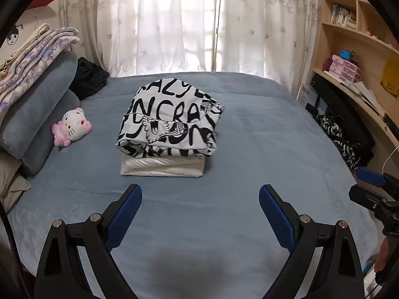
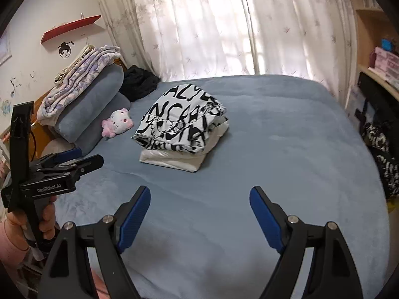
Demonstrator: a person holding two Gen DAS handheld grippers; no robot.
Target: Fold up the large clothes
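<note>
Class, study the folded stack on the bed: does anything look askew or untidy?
Slightly. The black-and-white printed garment sits skewed on the folded white garment, whose edge shows at the front. One corner of the printed piece bunches up. Nothing is spilled or damaged.

Setting: bedroom in a private home.
Evidence: wide bed [image 1: 249, 149] under a blue-grey cover; grey bolster pillows [image 1: 42, 104] stacked at its head, a folded floral blanket [image 1: 32, 57] on top; pink-and-white plush cat toy [image 1: 73, 127] beside the pillows; folded clothes [image 1: 169, 124] piled mid-bed; dark garment heap [image 1: 89, 77] in the far corner.
Window side: sheer flower-print curtains [image 1: 174, 25], daylight behind.
Walls: red floating shelf [image 2: 71, 27], cartoon face sticker [image 2: 65, 49].
Storage: light wooden bookcase [image 1: 349, 35] holding books and pink boxes [image 1: 345, 67].
</note>
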